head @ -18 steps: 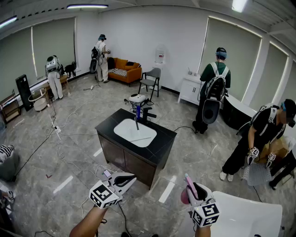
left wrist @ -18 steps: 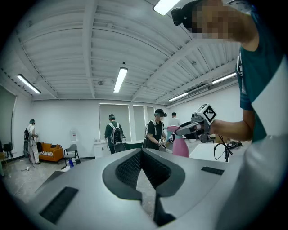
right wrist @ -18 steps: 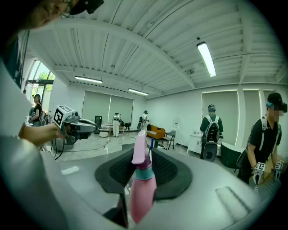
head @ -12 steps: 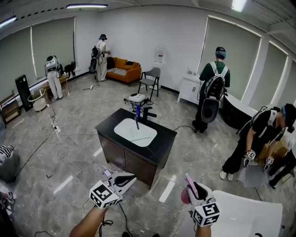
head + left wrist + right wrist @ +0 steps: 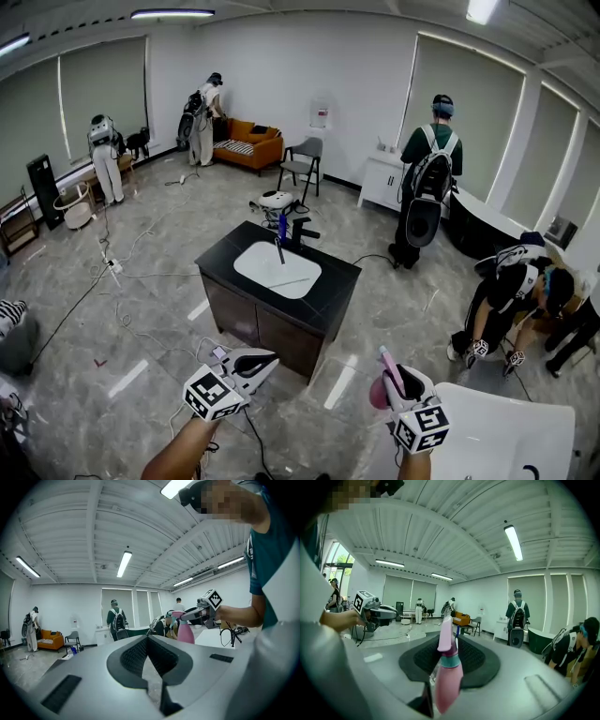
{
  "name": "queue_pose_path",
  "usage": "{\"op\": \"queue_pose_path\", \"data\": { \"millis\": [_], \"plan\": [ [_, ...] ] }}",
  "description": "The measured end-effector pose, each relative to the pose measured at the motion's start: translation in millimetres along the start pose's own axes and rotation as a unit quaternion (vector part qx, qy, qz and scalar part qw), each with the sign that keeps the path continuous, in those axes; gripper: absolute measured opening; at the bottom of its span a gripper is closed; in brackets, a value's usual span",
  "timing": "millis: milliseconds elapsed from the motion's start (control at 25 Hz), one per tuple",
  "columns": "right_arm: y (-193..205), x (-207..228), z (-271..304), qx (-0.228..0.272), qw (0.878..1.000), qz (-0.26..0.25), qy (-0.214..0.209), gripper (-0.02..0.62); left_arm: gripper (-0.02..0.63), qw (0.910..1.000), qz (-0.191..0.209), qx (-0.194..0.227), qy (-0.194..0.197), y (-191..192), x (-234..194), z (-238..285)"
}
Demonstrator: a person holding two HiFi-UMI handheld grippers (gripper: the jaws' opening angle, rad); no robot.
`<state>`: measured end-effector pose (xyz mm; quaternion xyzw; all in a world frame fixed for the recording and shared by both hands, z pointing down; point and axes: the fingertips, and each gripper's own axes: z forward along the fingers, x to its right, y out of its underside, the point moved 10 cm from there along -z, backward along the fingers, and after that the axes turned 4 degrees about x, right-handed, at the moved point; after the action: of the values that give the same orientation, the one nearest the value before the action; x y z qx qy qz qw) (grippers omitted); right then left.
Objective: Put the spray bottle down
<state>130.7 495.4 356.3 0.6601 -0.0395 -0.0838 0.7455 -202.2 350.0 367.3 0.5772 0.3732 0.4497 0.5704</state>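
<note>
Clamping one pink spray bottle (image 5: 449, 677): right tongs (image 5: 401, 380); left tongs (image 5: 148, 641) closed, empty.

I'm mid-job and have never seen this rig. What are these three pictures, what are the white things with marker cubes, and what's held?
No robot here: a person holds a two-jaw gripper in each hand; the marker cubes are part of them. The room picture comes from a head camera looking down. The other two ride on the grippers, looking along their jaws. The right gripper is shut on a pink spray bottle, in the air by a white surface, not yet set down. The left gripper is empty, jaw tips together.
</note>
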Motion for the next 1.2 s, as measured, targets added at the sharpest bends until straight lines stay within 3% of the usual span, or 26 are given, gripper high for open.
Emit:
{"op": "queue_pose_path", "data": {
  "millis": [480,1200],
  "plan": [
    [-7.5,7.0,39.9,0.025,0.999,0.005,-0.029,0.115,0.005,0.9999,-0.005,-0.014,-0.004,10.9,-17.2,1.1],
    [-1.1,133.1,171.7,0.017,0.993,0.004,-0.117,0.112,0.005,0.9965,-0.016,-0.033,-0.075,19.1,-68.1,119.1]
  ]
}}
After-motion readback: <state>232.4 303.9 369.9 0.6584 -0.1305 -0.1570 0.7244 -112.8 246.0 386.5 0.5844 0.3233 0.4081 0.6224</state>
